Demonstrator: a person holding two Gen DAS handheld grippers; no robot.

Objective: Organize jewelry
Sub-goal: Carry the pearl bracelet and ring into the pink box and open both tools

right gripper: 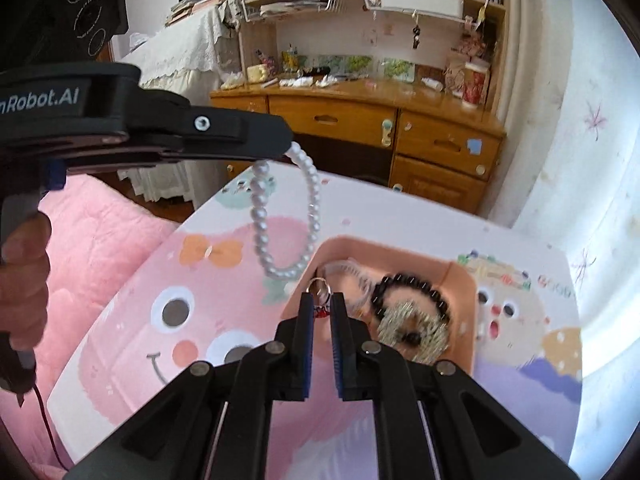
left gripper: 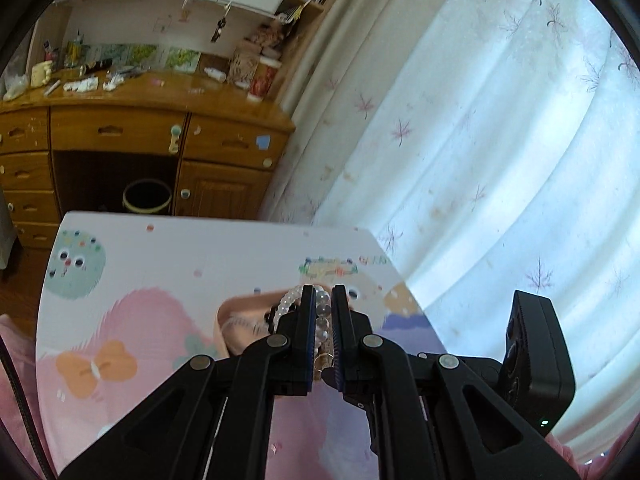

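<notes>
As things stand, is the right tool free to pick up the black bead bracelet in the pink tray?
Probably not: the right tool is already shut on a ring, though nothing covers the black bead bracelet.

A string of glossy white pearl beads hangs over a white tabletop printed with pastel cartoons: a pink smiling face with grey-and-white eyes, an orange bow, a mint-green round creature and a lilac patch. A peach-pink plastic tray holds a bracelet of shiny black beads and a glittering gold-and-silver ornament. Both black grippers carry blue finger pads. Behind them stand a honey-brown wooden desk and a white curtain scattered with pink leaf sprigs.
</notes>
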